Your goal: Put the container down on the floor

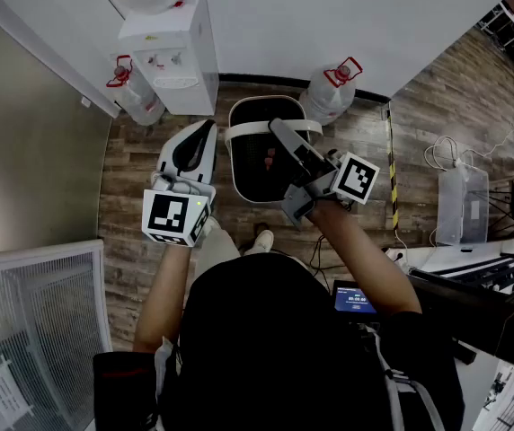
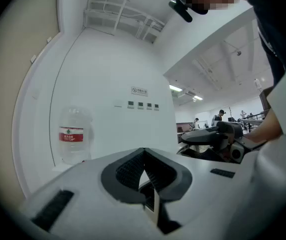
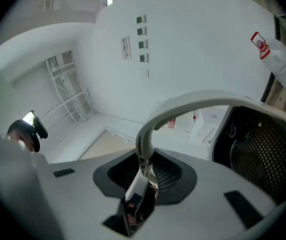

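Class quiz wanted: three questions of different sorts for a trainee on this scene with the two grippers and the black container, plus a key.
1. Which part of the black container is the right gripper clamped on? A: the rim. B: the white handle. C: the mesh wall.
2. True or false: the left gripper has something between its jaws.
3. Fill in: two large water bottles stand by the wall on the ___ floor.
Key: 1 B; 2 false; 3 wooden.
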Demonstrator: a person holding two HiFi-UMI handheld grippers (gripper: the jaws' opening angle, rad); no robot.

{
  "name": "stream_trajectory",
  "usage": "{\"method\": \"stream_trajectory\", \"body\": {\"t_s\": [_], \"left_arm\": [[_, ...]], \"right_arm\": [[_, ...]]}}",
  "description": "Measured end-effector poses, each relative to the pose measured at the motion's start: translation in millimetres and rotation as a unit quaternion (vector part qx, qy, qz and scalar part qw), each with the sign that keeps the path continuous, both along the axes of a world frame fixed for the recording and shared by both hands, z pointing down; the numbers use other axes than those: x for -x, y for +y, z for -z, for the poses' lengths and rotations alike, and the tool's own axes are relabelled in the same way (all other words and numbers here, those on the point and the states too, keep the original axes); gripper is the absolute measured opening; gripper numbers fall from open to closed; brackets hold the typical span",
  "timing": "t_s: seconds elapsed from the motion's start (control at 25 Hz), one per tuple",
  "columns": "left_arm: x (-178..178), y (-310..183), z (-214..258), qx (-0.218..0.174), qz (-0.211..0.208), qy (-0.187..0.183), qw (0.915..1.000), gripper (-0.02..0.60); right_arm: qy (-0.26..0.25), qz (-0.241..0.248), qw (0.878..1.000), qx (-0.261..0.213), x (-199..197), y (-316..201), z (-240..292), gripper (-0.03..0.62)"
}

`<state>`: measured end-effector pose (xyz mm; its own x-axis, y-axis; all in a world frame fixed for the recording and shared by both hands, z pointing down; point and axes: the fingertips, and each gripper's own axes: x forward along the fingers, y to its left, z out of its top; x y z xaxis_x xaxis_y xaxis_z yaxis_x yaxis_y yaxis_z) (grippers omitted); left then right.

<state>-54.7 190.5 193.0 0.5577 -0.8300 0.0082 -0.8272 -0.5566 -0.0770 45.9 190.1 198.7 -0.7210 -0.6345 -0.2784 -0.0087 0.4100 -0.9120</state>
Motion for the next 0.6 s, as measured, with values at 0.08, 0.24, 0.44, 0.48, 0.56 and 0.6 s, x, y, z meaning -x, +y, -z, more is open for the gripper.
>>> {"method": "stream_trajectory", "body": {"t_s": [0.08,0.24,0.44,0.48,0.56,0.6], "left_arm": [[0.6,0.4,0.3,0.001,-0.001,0.003,1.0000,0.017],[2.4,0.7,0.5,0.002,0.002,0.005,1.0000,0.017],[1.3,4.3,0.8,0.004,0.002,0.006,1.0000,0.017],[1.2,5.1,0.8,0.005,0.002,0.007,1.0000,0.017],[1.2,6.5,0.7,0.006,0.003,0.007,1.0000,0.017],[1.4,7.1,0.9,0.006,0.004,0.007,0.9999,0.017]], "right_arm": [[-0.001,0.000,1.000,0.001,0.2,0.2,-0.4,0.094],[-0.006,-0.002,1.000,0.003,-0.3,0.0,-0.4,0.095],[-0.007,0.004,1.000,0.004,-0.2,1.5,0.5,0.095],[-0.008,0.006,1.000,0.004,0.2,2.2,1.3,0.095],[-0.009,0.009,1.000,0.003,1.0,3.5,3.0,0.094],[-0.010,0.010,1.000,0.002,1.3,3.9,3.7,0.095]]}}
